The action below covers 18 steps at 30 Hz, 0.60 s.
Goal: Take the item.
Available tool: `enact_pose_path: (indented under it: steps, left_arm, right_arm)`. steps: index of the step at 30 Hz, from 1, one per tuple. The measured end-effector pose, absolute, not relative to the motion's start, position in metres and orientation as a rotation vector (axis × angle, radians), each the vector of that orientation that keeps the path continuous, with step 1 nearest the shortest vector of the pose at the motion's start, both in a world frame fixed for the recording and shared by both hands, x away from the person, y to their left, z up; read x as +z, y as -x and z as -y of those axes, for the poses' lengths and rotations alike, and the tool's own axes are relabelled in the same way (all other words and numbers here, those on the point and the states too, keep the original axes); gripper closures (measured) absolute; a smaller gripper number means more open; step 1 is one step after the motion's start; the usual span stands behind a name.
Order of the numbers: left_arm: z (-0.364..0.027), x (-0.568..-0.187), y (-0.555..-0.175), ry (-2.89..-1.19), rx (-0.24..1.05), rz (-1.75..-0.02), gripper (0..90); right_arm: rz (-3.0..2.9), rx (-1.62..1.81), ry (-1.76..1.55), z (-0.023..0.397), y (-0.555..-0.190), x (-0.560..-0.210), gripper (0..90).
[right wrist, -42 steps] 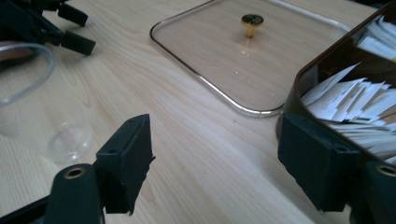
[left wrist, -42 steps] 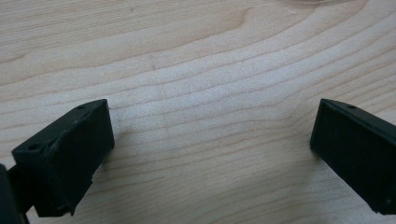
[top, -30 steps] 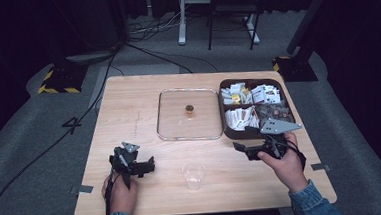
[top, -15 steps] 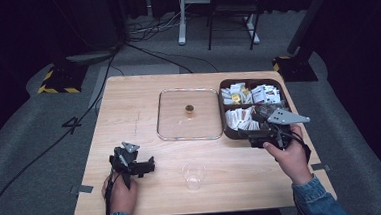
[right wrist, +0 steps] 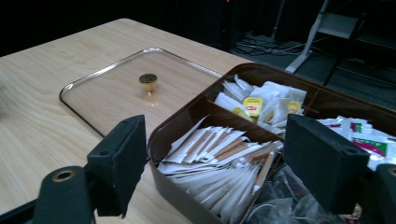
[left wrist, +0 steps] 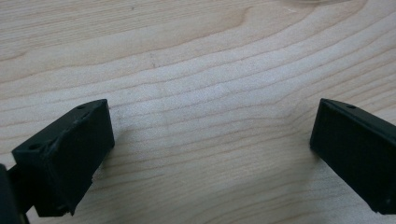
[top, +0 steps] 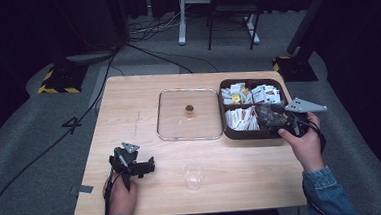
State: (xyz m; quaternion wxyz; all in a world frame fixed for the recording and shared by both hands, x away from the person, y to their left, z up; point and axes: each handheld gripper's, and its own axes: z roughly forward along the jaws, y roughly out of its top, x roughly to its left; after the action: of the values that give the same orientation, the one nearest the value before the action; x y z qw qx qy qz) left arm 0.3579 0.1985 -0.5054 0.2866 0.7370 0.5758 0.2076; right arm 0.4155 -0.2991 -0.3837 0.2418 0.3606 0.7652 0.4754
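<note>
The right gripper (top: 268,117) hangs over the near edge of the brown compartment box (top: 228,131), its jaws spread wide with nothing between them; in the right gripper view (right wrist: 210,163) they frame the compartment of long white sachets (right wrist: 219,161). At one o'clock from that compartment in this view lies one with yellow-labelled packets (right wrist: 254,105), and at three o'clock another with white packets bearing green and red print (right wrist: 369,140). A crumpled clear wrapper (right wrist: 289,196) sits at the bottom, just inside the right jaw.

In the high view the box stands at three o'clock on the wooden table (top: 138,105). Touching its left wall lies the flat glass lid (top: 188,113), with a small brass knob (top: 189,108) at its middle.

The left gripper (top: 132,166) rests at seven o'clock on the table, well apart from the box. Its jaws are released in the left gripper view (left wrist: 212,140), with bare wood between them. A clear plastic cup (top: 193,175) stands upright at six o'clock, near the left gripper.
</note>
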Motion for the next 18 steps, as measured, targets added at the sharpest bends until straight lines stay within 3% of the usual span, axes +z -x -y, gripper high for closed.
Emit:
enact_pose_path:
  steps: [18]
  left_arm:
    - [-0.199, -0.505, -0.358, -1.973, 0.552, -1.531, 0.0]
  right_arm:
    - [-2.003, 1.251, -1.084, 0.327, -0.447, -0.393, 18.0]
